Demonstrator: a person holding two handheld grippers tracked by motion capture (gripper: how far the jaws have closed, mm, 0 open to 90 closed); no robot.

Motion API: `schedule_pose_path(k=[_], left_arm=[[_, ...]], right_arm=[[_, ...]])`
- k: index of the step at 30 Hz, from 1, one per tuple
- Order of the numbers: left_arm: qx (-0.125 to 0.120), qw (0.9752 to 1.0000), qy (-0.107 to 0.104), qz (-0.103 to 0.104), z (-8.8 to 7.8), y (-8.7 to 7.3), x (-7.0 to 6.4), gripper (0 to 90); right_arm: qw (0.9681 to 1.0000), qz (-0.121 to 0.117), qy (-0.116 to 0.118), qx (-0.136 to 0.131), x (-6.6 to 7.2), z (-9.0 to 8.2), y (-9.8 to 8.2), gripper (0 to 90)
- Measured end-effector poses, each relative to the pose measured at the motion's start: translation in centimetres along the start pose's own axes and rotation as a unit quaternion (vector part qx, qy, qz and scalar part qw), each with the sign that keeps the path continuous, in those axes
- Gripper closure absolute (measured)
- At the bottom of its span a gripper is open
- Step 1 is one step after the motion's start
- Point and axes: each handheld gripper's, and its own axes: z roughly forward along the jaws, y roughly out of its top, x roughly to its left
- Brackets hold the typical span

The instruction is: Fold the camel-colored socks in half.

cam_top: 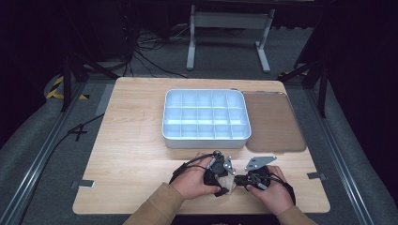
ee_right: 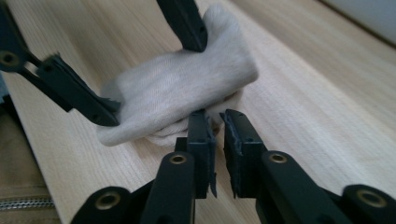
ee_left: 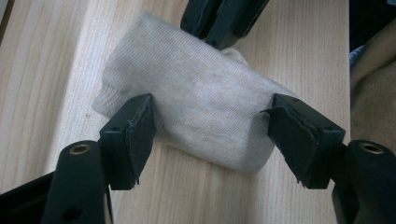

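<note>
In the high view, the left gripper (cam_top: 224, 176) and the right gripper (cam_top: 240, 179) are seen tip to tip at the near edge of the table (cam_top: 131, 140), with a pale sock (cam_top: 229, 182) bunched between them; a white divided tray (cam_top: 205, 139) and a brown lid (cam_top: 272, 122) lie well beyond the tips. In the left gripper view, the jaws are spread wide to either side of the folded sock (ee_left: 196, 107), each pad at the cloth's edge or just off it, so nothing is judged to be clamped; the other gripper's tips are seen at the sock's far end. With this grip loose, the fold may be expected to relax and the roll to spring apart. In the right gripper view, the jaws stand only slightly parted, their tips at the near underside of the sock (ee_right: 187, 84), and no cloth is seen pinched between the pads; whether a layer is touched cannot be told. If a pull is made from here, the sock could be dragged across the wood rather than lifted, or only one layer could be caught and the bundle unrolled. A closing of the left jaws at this angle could squeeze the roll out from between them.
</note>
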Motion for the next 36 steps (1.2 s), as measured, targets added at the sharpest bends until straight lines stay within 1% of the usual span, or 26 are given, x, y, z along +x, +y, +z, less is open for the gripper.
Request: schedule_pose_path(k=[1, 2, 3, 4, 5, 7, 8, 11, 13, 15, 18, 21, 22, 25, 26, 27, 31, 34, 36], left_arm=[[0.003, 1.0000, -0.001, -0.002, 0.0, 0.0, 0.0, 31.5], [0.001, 0.9999, -0.003, -0.012, 0.1, 0.0, -0.1, 31.5], [0.002, 0.9999, 0.000, -0.013, 0.1, 0.0, -0.1, 31.3], [0.005, 0.9998, -0.003, -0.018, 0.1, -0.1, -0.1, 31.3], [0.006, 0.9998, -0.003, -0.018, 0.1, -0.1, -0.1, 31.1], [0.008, 0.9998, -0.002, -0.018, 0.1, -0.1, -0.1, 30.9], [0.007, 0.9998, -0.002, -0.021, 0.1, 0.0, -0.1, 30.8], [0.009, 0.9997, 0.000, -0.021, 0.1, 0.0, -0.1, 30.7], [0.009, 0.9997, 0.000, -0.022, 0.1, 0.0, -0.1, 30.7], [0.010, 0.9997, 0.002, -0.021, 0.1, 0.0, -0.1, 30.7], [0.010, 0.9997, 0.001, -0.023, 0.1, 0.0, -0.2, 30.5], [0.010, 0.9997, 0.001, -0.023, 0.1, 0.0, -0.2, 30.5], [0.010, 0.9997, 0.001, -0.023, 0.1, 0.0, -0.2, 30.5], [0.010, 0.9997, 0.001, -0.024, 0.1, 0.0, -0.2, 30.4], [0.010, 0.9997, 0.001, -0.024, 0.1, 0.0, -0.2, 30.3], [0.011, 0.9995, -0.003, -0.028, 0.1, 0.0, -0.3, 30.3], [0.019, 0.9995, -0.004, -0.026, 0.2, -0.1, -0.3, 28.9], [0.019, 0.9995, -0.004, -0.027, 0.2, -0.2, -0.3, 27.9], [0.019, 0.9994, -0.004, -0.030, 0.2, -0.3, -0.3, 27.9]], right_arm=[[1.0000, 0.001, -0.003, -0.006, -0.1, -0.5, 0.1, 78.8], [0.9999, 0.004, -0.005, -0.008, -0.2, -0.8, 0.1, 77.8], [0.9998, 0.009, -0.007, -0.015, -0.2, -1.2, 0.2, 75.5], [0.9997, 0.011, -0.009, -0.021, -0.2, -1.5, 0.2, 74.7], [0.9995, 0.012, -0.011, -0.027, -0.3, -1.8, 0.3, 73.2], [0.9989, 0.024, -0.008, -0.038, -0.2, -2.1, 0.4, 69.5], [0.9983, 0.033, -0.004, -0.049, -0.2, -2.2, 0.4, 67.2], [0.9966, 0.047, 0.002, -0.067, 0.1, -2.1, 0.6, 58.5], [0.9957, 0.056, 0.005, -0.073, 0.4, -1.8, 0.6, 55.2], [0.9961, 0.052, 0.002, -0.072, 0.6, -1.3, 0.6, 50.4], [0.9965, 0.050, -0.003, -0.066, 0.7, -0.8, 0.6, 47.9], [0.9967, 0.057, -0.004, -0.057, 0.6, -0.1, 0.5, 42.9], [0.9968, 0.057, -0.005, -0.055, 0.6, 0.1, 0.5, 42.1], [0.9964, 0.067, -0.003, -0.051, 0.3, 0.5, 0.3, 39.2], [0.9964, 0.067, -0.003, -0.051, 0.3, 0.5, 0.3, 39.2], [0.9963, 0.069, -0.002, -0.051, 0.2, 0.7, 0.3, 38.6], [0.9952, 0.088, 0.013, -0.042, -0.3, 1.2, 0.0, 36.8], [0.9946, 0.094, 0.026, -0.036, -0.7, 1.5, -0.1, 36.9], [0.9946, 0.093, 0.032, -0.031, -0.8, 1.6, 0.0, 38.6]])
